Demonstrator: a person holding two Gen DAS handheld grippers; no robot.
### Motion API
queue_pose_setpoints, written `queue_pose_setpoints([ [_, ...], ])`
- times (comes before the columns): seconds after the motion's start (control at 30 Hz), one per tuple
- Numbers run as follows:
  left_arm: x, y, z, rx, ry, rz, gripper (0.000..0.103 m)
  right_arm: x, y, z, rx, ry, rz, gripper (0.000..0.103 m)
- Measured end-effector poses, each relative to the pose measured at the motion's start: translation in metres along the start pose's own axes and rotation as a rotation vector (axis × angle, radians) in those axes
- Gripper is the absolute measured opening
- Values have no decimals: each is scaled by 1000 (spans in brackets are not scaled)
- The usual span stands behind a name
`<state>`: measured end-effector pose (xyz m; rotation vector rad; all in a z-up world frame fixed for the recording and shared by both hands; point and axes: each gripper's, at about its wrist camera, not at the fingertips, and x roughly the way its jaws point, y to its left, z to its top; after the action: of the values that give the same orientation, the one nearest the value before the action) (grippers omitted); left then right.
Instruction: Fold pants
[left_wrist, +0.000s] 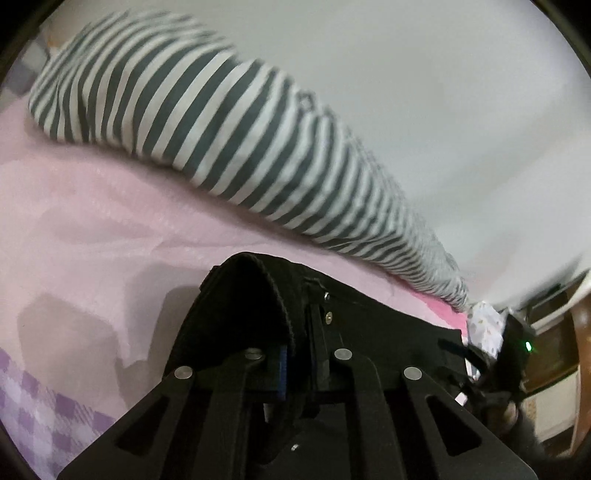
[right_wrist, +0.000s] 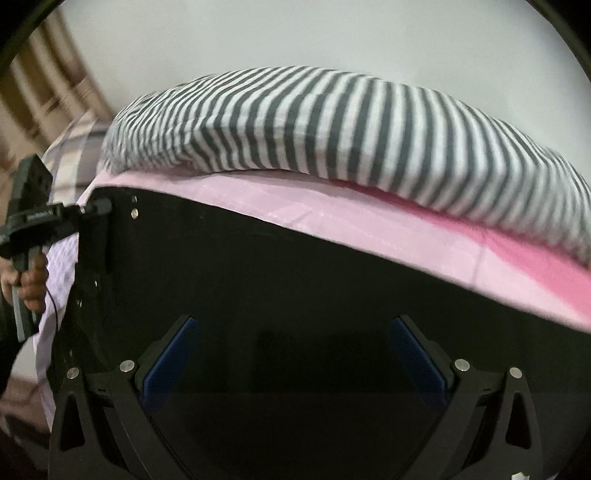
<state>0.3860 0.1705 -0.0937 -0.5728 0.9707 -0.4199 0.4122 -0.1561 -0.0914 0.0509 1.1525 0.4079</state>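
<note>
black pants (right_wrist: 295, 280) on pink sheet (right_wrist: 369, 229); left claw (left_wrist: 295, 354) clamped on waistband, right claw (right_wrist: 295, 354) spread wide.

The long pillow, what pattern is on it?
Grey and white stripes on the long pillow, clearest in the right wrist view.

Both wrist views low and close over black pants (right_wrist: 295, 295), tilted down, sharing striped bedding (left_wrist: 207, 129) beyond.

The pants (right_wrist: 258, 280) are plain black, and they lie on a light pink sheet (left_wrist: 92, 236). Behind them, the pillow (right_wrist: 332, 122) has grey and white stripes. A lilac and white check cloth (left_wrist: 40, 413) shows at the bed's edge, and the gripper pads (right_wrist: 171, 360) are blue.
</note>
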Motion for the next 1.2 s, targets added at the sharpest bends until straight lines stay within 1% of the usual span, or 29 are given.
queue_pose_setpoints([
  [0.13,-16,-16,-8,41,-68,-32,7,8,-9,25,-121,54,98,103],
  [0.2,-23,-23,-12,72,-95,-38,7,16,-14,43,-191,106,146,103],
  [0.33,-35,-33,-18,114,-126,-53,7,30,-19,72,-268,217,271,103],
  [0.37,-37,-35,-20,122,-131,-50,7,34,-17,79,-289,252,319,102],
  [0.43,-42,-36,-22,137,-137,-42,7,42,-13,87,-335,309,379,98],
  [0.47,-41,-37,-22,137,-139,-40,7,46,-10,89,-370,336,396,95],
  [0.53,-42,-38,-22,137,-141,-41,7,54,-3,90,-428,386,415,93],
  [0.63,-47,-35,-20,134,-145,-45,7,67,2,86,-469,460,440,85],
  [0.67,-47,-35,-21,130,-146,-46,7,70,1,86,-476,484,451,78],
  [0.7,-49,-36,-22,128,-148,-48,7,74,0,86,-482,500,456,72],
  [0.8,-51,-37,-23,124,-154,-43,7,77,-13,82,-480,536,452,63],
  [0.93,-56,-38,-25,113,-158,-18,7,77,-36,71,-455,583,422,57],
  [0.97,-57,-39,-25,115,-157,-12,7,75,-40,69,-450,589,421,54],
  [1.03,-58,-40,-24,115,-152,-3,8,71,-49,64,-450,608,386,52],
  [1.1,-58,-40,-23,115,-150,10,8,67,-66,57,-437,631,358,45],
  [1.13,-58,-40,-24,113,-150,13,8,65,-70,55,-436,633,341,44],
  [1.2,-58,-41,-24,113,-150,23,8,61,-81,51,-421,636,304,38],
])
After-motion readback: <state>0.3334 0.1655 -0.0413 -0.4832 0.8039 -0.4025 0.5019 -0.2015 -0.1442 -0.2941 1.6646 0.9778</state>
